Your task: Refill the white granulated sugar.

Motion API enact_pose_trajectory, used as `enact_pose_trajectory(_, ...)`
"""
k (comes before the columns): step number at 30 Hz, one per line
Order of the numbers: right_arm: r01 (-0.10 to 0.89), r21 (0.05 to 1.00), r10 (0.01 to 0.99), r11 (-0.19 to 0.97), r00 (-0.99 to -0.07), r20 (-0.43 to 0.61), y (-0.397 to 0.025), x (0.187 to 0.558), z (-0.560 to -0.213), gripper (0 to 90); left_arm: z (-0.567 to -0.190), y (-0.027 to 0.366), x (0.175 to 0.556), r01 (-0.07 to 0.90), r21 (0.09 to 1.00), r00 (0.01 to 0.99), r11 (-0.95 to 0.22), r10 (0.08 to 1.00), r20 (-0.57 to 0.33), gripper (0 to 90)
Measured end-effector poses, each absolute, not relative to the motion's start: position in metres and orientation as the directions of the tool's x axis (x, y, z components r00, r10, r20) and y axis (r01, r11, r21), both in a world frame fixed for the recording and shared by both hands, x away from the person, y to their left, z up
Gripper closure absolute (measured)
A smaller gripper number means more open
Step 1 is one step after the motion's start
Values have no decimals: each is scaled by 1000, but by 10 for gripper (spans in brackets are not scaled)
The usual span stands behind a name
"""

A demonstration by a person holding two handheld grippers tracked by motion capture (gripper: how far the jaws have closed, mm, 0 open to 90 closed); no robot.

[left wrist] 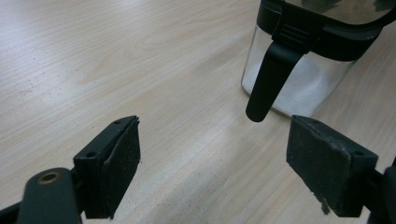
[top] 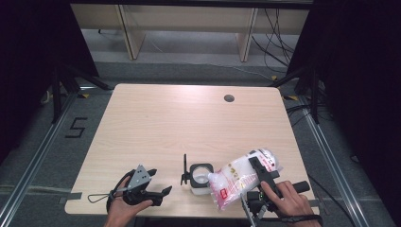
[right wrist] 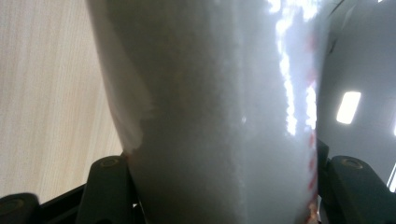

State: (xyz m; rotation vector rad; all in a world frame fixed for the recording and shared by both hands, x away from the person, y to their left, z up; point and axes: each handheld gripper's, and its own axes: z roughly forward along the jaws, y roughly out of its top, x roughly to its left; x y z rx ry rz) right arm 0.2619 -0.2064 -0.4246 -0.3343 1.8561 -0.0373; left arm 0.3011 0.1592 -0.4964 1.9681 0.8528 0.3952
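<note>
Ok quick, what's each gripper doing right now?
Left gripper: open, holding nothing.
Right gripper: shut on the clear plastic bag of white granules.

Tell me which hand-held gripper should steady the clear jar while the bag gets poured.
Left. The left hand-held gripper is open and empty, with the clear black-rimmed jar just ahead of its jaws. The right hand-held gripper is shut on the white plastic bag of granules, tilted beside the jar.

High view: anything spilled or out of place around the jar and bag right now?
No spill shows on the table. The bag, clamped in the right gripper, is tipped with a corner at the open jar. The jar's lid stands flipped up on its left side. The left gripper waits open beside it. Nothing looks damaged.
</note>
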Motion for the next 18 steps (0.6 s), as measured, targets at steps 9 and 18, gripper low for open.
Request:
enact_pose_trajectory(9, -226, -167, -221, 960, -241, -945, -208, 263, -425, 418, -496, 160, 302, 404, 850, 706, -339, 706, -54, 170)
enact_pose_trajectory(18, -337, -321, -403, 885, -208, -891, -199, 270, -418, 419, -496, 160, 302, 409, 850, 705, -331, 706, -64, 171)
